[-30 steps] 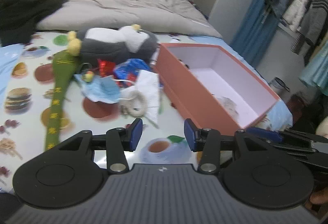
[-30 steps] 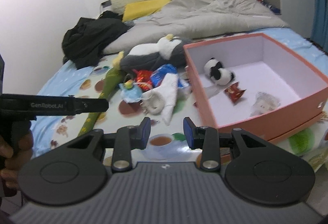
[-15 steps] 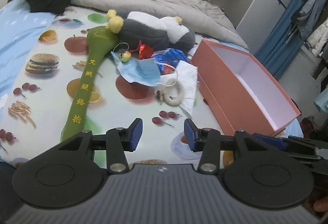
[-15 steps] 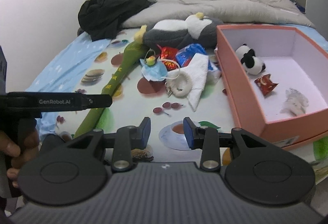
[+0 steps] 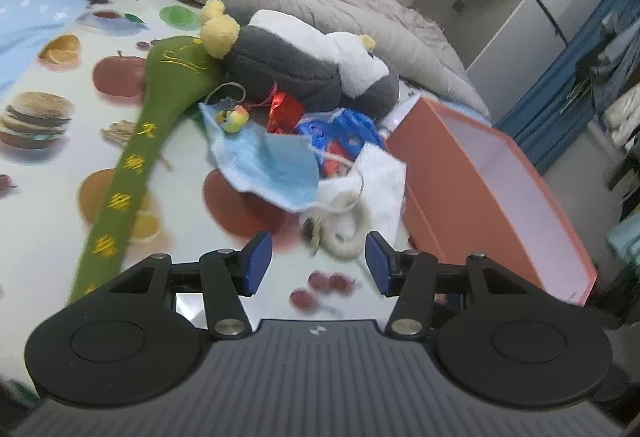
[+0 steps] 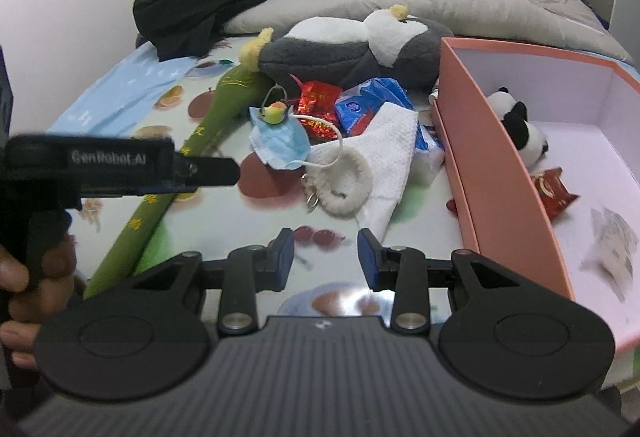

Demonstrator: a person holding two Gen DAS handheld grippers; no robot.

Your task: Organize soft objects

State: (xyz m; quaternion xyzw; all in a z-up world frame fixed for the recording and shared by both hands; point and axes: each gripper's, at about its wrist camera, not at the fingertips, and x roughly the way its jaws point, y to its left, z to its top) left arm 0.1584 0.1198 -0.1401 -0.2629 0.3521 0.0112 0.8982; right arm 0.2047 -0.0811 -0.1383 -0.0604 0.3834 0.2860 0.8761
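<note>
i am holding my left tool [image 5: 316,261] spread wide near the fluffy white ring [image 5: 344,227]; it looks light and squishy, so pinching its rim should work. my right tool [image 6: 325,257] is spread too.

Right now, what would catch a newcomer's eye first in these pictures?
A big grey-and-white plush penguin lies on the bed behind a heap of small items. To its right stands an open pink box holding a little panda plush. A long green plush stick stretches along the left.

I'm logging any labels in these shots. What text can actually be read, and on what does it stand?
"GenRobot.AI": white print on the side of the left gripper, right wrist view.
Yellow characters along the green plush stick: too blurred to read.
Print on the blue packet and red packet: illegible.
</note>
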